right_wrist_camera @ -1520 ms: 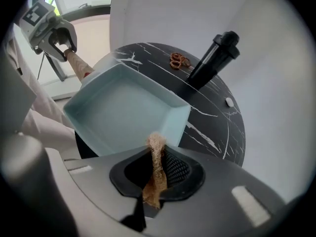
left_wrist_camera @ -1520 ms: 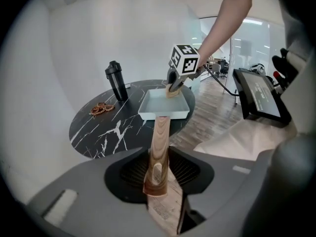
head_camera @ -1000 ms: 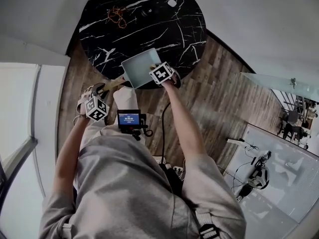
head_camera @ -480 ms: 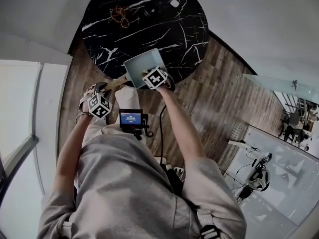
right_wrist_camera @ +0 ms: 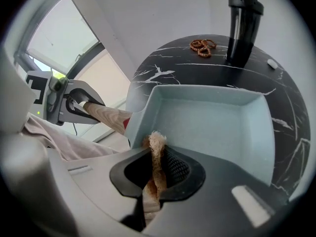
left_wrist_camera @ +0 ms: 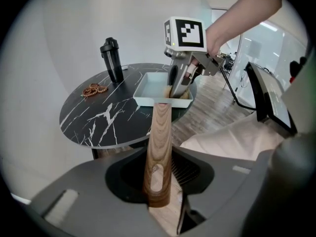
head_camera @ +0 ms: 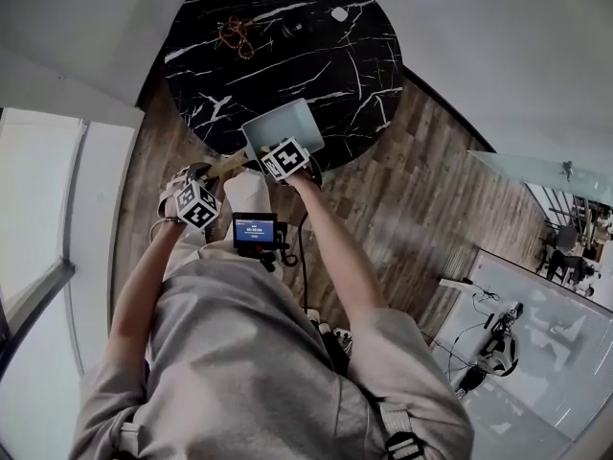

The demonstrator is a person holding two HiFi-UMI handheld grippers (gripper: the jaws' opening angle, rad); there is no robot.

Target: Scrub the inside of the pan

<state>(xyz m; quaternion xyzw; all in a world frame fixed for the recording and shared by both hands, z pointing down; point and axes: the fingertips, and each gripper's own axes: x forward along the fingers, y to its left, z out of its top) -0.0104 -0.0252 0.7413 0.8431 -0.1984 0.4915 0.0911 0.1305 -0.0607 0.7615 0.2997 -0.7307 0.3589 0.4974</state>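
The pan [right_wrist_camera: 212,122], a pale square one, sits at the near edge of the round black tabletop [head_camera: 287,46], with its bare inside spreading ahead of the right claw [right_wrist_camera: 155,169] and off to that claw's right. The right claw is clamped on a tan fibrous scrub pad [right_wrist_camera: 157,149], whose frayed end pokes out past the jaw tips and points down into the pan's near corner, the one closest to the handle. In the left gripper view the pad looks to rest low in that corner, though actual contact with the floor is hard to confirm. The wooden handle [left_wrist_camera: 159,147] runs straight out from the left claw [left_wrist_camera: 160,179], which is closed around its end with the hanging hole, so the handle's long axis lies along that claw's own line toward the pan. From the right claw the handle leaves the pan on the left side. The right claw is plainly the nearer one to the surface to be scrubbed, and I judge that strokes should run forward and rightward from it, while the left claw steadies the pan. Beyond the pan, well apart from both claws, stand a black bottle [right_wrist_camera: 243,26] and a loop of beads [right_wrist_camera: 202,46].
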